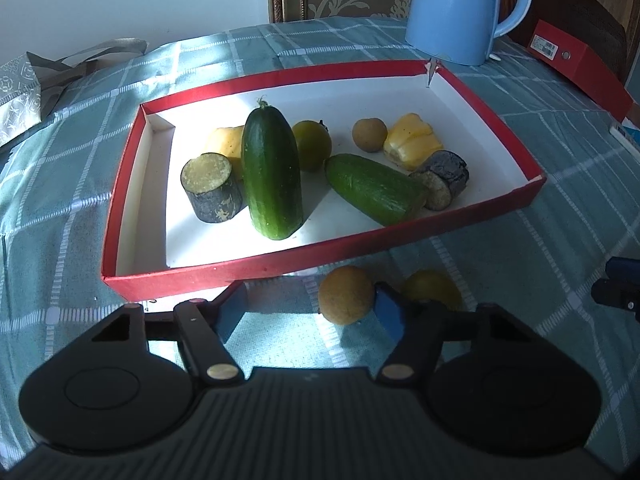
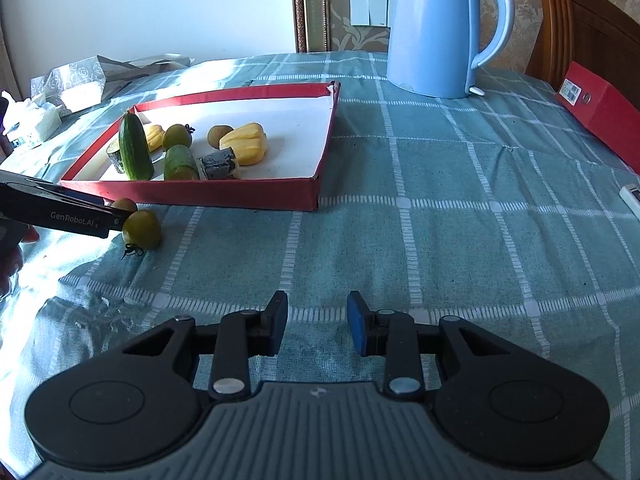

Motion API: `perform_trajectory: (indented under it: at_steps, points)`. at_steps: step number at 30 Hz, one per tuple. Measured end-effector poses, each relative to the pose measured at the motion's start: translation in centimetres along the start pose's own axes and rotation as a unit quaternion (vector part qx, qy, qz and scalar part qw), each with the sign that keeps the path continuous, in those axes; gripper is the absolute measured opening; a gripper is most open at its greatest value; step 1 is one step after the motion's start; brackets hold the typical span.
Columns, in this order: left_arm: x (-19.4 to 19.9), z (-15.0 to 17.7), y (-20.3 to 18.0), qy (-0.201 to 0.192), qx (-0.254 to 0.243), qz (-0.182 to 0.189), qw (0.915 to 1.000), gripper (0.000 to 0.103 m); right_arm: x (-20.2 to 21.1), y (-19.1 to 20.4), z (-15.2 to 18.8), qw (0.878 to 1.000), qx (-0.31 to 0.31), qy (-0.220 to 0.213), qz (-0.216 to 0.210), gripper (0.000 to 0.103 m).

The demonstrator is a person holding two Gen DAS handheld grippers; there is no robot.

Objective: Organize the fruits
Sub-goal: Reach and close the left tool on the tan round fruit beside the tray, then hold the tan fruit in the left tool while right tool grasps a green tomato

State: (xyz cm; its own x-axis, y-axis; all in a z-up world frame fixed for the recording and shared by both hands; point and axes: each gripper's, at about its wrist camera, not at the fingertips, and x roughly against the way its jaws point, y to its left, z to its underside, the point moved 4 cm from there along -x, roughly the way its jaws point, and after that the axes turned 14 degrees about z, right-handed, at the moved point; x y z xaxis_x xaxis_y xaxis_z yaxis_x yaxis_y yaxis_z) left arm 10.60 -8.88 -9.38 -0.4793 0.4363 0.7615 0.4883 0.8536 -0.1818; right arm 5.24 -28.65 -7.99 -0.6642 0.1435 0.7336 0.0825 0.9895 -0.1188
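A red tray (image 1: 256,268) (image 2: 224,194) with a white floor holds two cucumbers (image 1: 270,172), two dark cut pieces, yellow pieces (image 1: 414,140), a green round fruit and a brown one. Two fruits lie on the cloth in front of it: a brown round fruit (image 1: 344,296) (image 2: 124,204) and a green round fruit (image 1: 434,288) (image 2: 142,230). My left gripper (image 1: 310,300) (image 2: 116,220) is open around the brown fruit; the right pad touches it, the left pad stands apart. My right gripper (image 2: 316,312) hovers over bare cloth, pads narrowly apart, nothing between them.
A blue kettle (image 1: 456,12) (image 2: 432,32) stands behind the tray. A red box (image 1: 580,68) (image 2: 600,108) lies at the right table edge, a silver bag (image 1: 20,96) (image 2: 76,80) at the back left. A white remote (image 2: 632,196) sits far right.
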Motion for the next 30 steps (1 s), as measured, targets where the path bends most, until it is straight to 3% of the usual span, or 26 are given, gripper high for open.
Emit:
perform_trajectory:
  at_steps: [3,6,15,30]
  points:
    - [0.0,0.0,-0.3,-0.003,-0.002,-0.003,1.0000,0.066,0.1,0.0,0.0,1.000,0.003,-0.002,-0.001,0.031]
    - [0.2,0.0,-0.2,-0.011,0.005,-0.007,0.9999,0.051,0.0,-0.1,-0.1,1.000,0.002,-0.003,-0.003,0.031]
    - [1.0,0.4,0.0,-0.021,0.004,-0.018,0.9996,0.026,-0.1,0.4,-0.4,1.000,0.015,-0.007,-0.016,0.031]
    - [3.4,1.0,1.1,-0.051,0.030,-0.047,0.9971,0.026,0.3,3.6,-2.5,0.995,0.065,-0.036,-0.064,0.031]
